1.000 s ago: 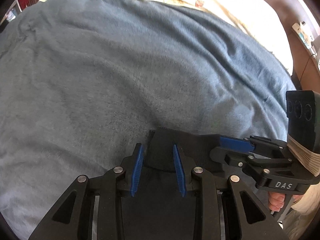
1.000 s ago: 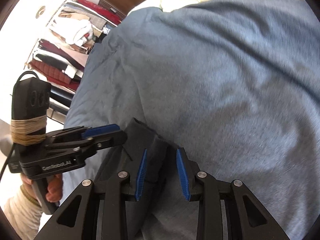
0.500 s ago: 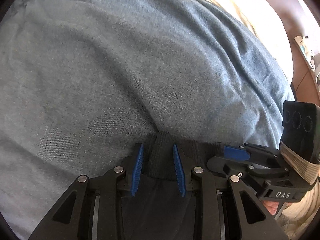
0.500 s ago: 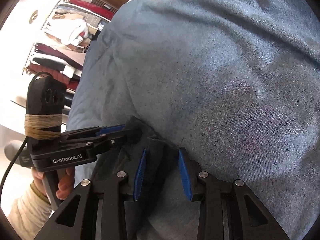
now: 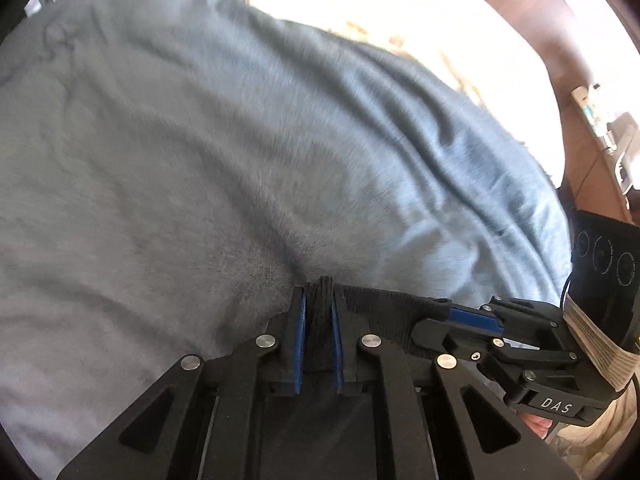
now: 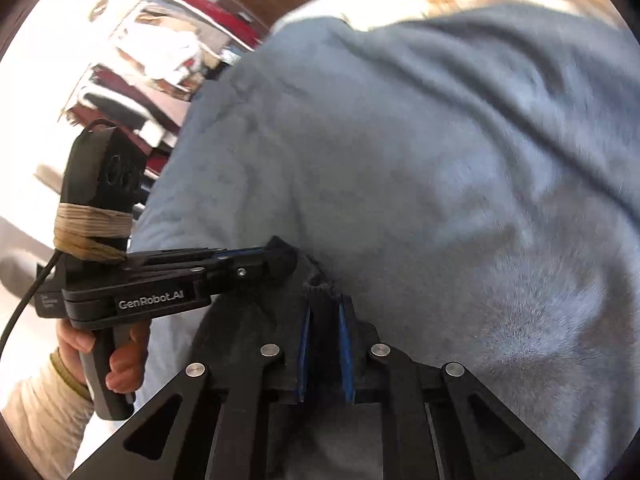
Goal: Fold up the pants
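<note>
The black pants (image 5: 384, 312) lie on a blue-grey blanket (image 5: 200, 160), with their ribbed edge at the bottom of both views. My left gripper (image 5: 319, 300) is shut on a bunched fold of the pants' edge. My right gripper (image 6: 324, 312) is shut on another part of the same black edge (image 6: 320, 300). Each gripper shows in the other's view: the right one (image 5: 452, 316) to the right, the left one (image 6: 276, 258) to the left, both pinching the black fabric. Most of the pants are hidden under the grippers.
The blanket (image 6: 440, 160) covers a bed with a pale sheet (image 5: 400, 20) beyond it. Shelves of folded clothes (image 6: 152, 60) stand at the left. A wooden wall and a side table with small items (image 5: 600, 128) are at the right.
Both grippers have closed on the pants' edge; a second ago their fingers stood apart around it. Both views have tilted up and are motion-blurred.
</note>
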Available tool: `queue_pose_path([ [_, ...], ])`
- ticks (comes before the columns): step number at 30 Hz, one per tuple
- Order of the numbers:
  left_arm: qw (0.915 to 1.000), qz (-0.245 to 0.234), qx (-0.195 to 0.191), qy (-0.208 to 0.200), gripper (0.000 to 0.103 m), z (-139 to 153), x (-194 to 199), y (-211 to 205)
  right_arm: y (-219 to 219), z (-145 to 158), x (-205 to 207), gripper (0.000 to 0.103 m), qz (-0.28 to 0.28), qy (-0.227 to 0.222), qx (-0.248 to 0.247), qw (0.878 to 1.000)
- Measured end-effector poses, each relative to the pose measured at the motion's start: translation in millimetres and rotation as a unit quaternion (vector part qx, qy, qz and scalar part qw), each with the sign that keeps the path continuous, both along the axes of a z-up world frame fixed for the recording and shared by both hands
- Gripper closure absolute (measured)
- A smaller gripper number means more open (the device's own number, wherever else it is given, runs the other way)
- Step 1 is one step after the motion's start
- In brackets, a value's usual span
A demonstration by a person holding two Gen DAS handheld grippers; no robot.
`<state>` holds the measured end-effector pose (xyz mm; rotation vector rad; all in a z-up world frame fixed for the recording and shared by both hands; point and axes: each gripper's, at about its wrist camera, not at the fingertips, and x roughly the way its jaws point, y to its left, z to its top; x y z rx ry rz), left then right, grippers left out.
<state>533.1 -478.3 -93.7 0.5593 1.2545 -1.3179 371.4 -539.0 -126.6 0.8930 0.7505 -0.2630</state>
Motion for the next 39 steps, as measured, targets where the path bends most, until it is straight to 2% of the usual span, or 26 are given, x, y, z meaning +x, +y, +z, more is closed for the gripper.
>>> queue_pose_path([
  [4, 0.999, 0.006, -0.035, -0.025, 0.091, 53.3, -2.8, 27.4, 16.0, 46.1, -4.1, 0.089, 0.016, -0.031, -0.036, 0.999],
  [11, 0.9943, 0.039, -0.08, -0.06, 0.091, 125.4, -8.4, 95.5, 60.0, 119.3, -12.5, 0.089, 0.058, -0.066, -0.103, 0.991],
  [17, 0.9885, 0.079, -0.106, -0.074, 0.091, 162.4, -19.7, 170.8, 114.9, 167.5, -24.5, 0.089, 0.105, -0.086, -0.144, 0.98],
  [21, 0.9851, 0.104, -0.108, -0.085, 0.091, 178.9, -26.9, 225.0, 163.4, 189.6, -32.6, 0.089, 0.138, -0.101, -0.161, 0.972],
  [25, 0.9817, 0.131, -0.105, -0.09, 0.091, 185.9, -31.2, 279.2, 216.0, 202.7, -39.2, 0.089, 0.17, -0.114, -0.173, 0.963],
  [30, 0.9762, 0.171, -0.103, -0.086, 0.091, 178.4, -36.0, 347.8, 276.6, 205.6, -40.9, 0.089, 0.216, -0.118, -0.179, 0.953],
  [39, 0.9646, 0.242, -0.094, -0.048, 0.091, 124.7, -34.9, 455.7, 375.6, 178.0, -36.1, 0.089, 0.296, -0.1, -0.197, 0.929],
])
